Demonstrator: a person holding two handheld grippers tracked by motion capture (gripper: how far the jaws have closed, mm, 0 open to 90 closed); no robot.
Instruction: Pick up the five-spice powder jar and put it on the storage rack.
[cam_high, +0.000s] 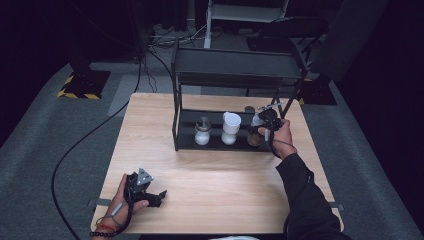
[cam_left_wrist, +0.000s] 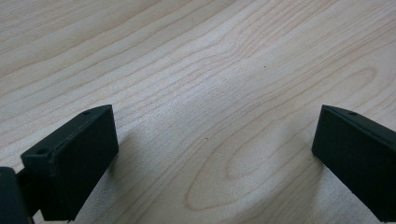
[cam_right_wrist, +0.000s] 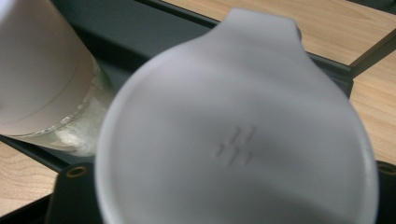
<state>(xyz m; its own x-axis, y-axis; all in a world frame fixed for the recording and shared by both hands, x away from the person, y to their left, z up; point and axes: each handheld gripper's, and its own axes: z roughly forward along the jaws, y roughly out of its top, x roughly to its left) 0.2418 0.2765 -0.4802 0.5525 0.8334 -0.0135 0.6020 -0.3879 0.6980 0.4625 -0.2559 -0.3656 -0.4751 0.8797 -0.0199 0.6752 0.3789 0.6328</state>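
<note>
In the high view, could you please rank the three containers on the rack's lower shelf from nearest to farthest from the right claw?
1. Brown jar, right end, at the right claw.
2. White pitcher, middle.
3. Small white jar, left end.

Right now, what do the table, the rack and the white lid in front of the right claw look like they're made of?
Table: pale wood or wood-look laminate, matte, with clear grain lines in the left gripper view. Rack: thin black bars and shelves, probably painted metal. White lid: smooth matte moulded plastic by the look, with a small embossed mark. The jar beside it seems clear glass or plastic.
</note>
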